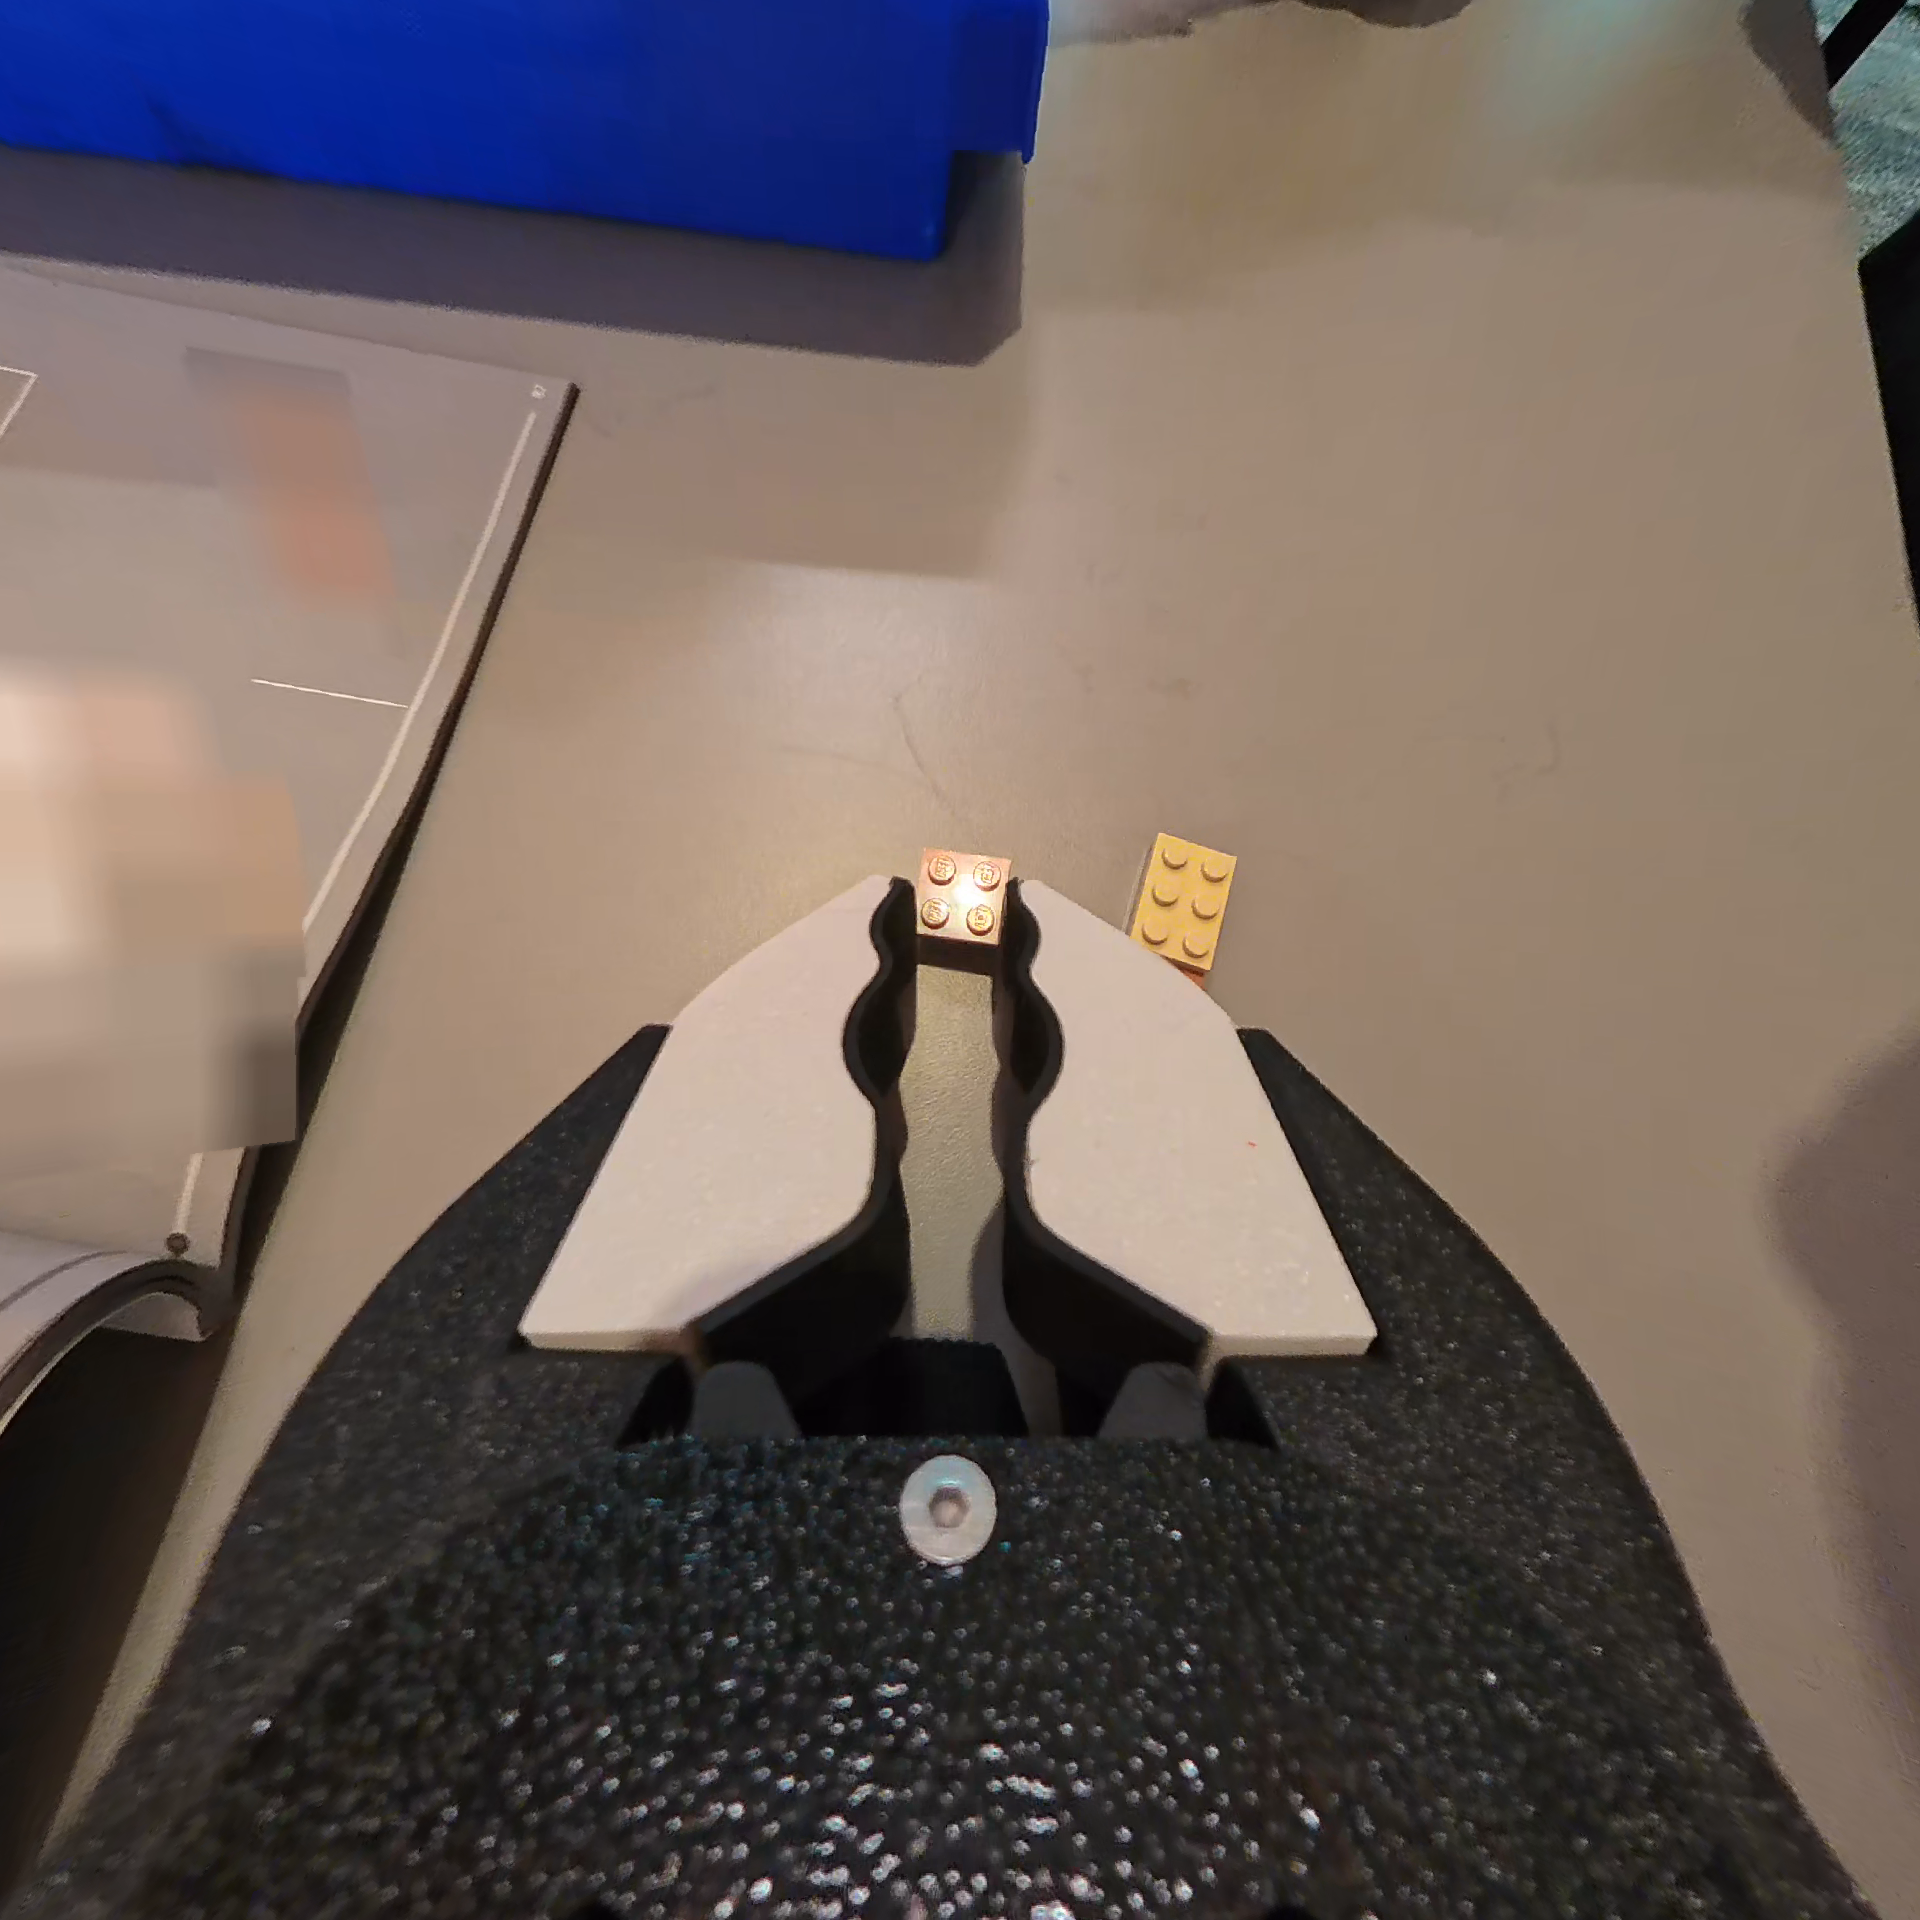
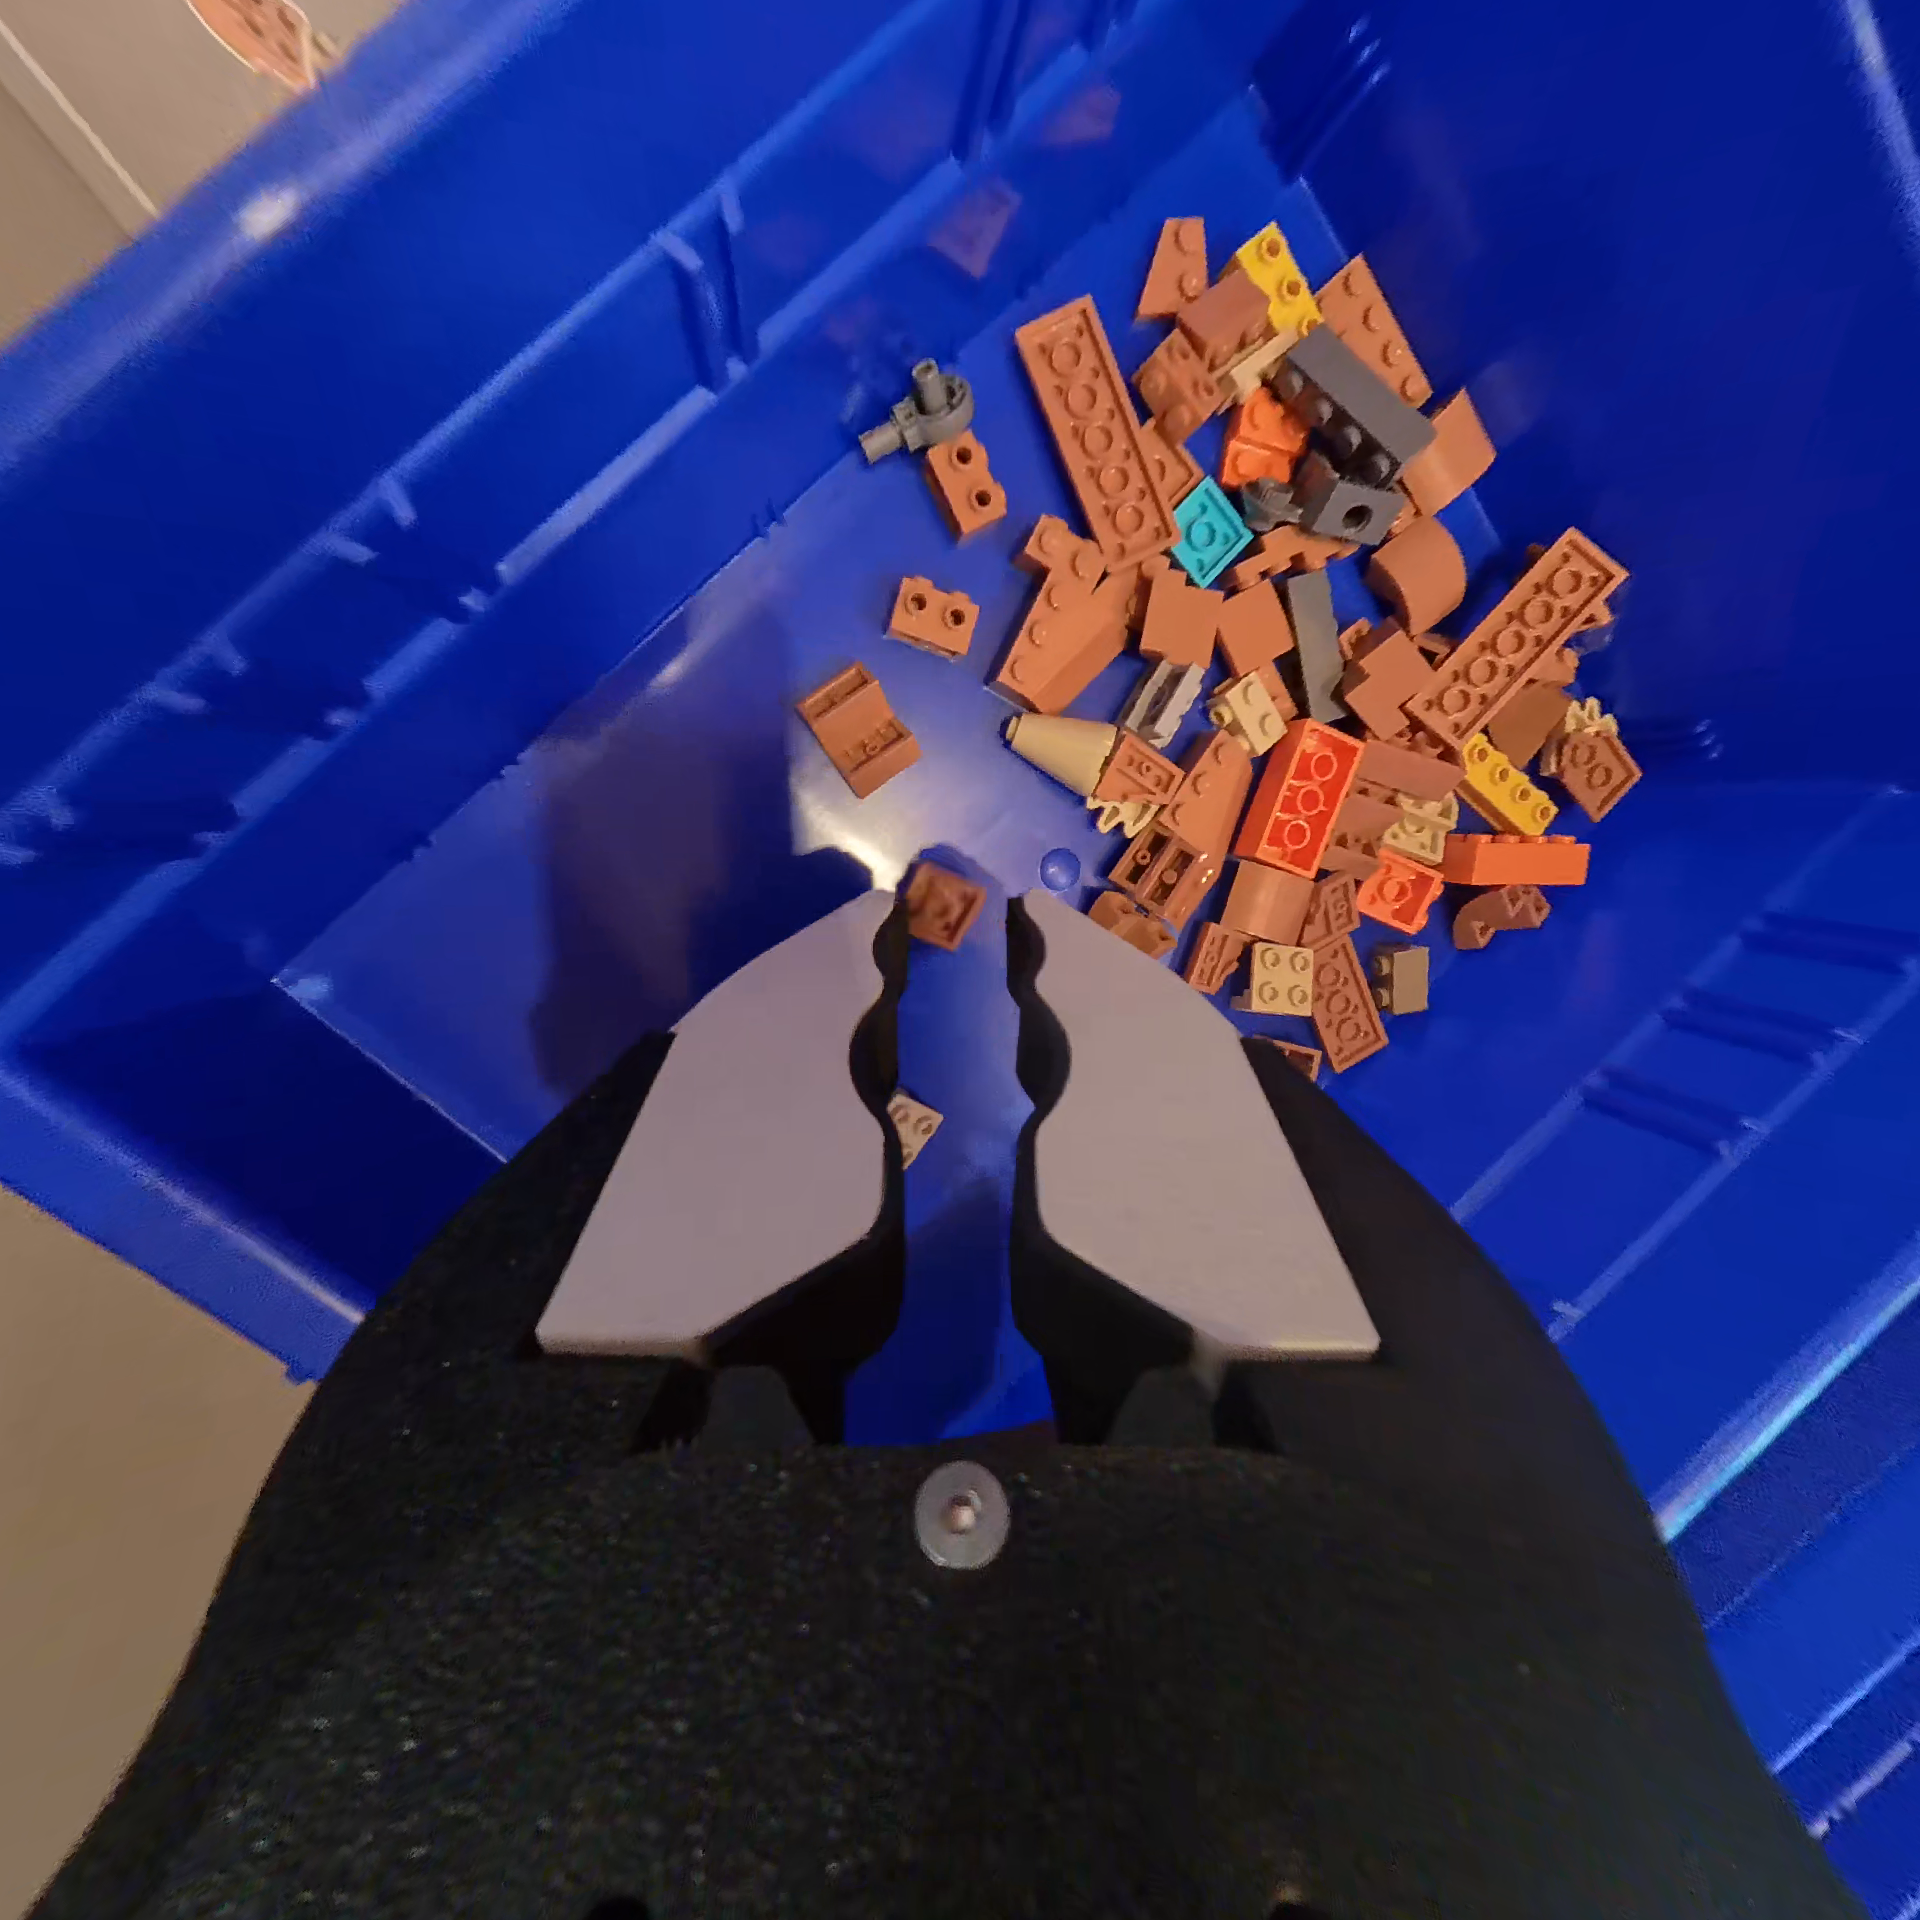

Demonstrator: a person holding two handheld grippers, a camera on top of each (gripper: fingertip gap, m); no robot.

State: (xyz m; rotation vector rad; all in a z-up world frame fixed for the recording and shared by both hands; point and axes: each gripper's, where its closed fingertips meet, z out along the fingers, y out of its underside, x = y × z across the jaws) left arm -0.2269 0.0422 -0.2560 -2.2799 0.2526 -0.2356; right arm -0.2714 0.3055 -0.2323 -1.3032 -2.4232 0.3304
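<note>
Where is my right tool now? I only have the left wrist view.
Observer: The right tool is over the inside of the blue bin.
Operator: Anything at its tips?
Observer: A small brown piece sits tilted by one fingertip. The bin floor shows between it and the other fingertip, so it isn't clamped.
Operator: What else is in there?
Observer: A heap of mostly brown bricks, with a teal plate among them.
</note>
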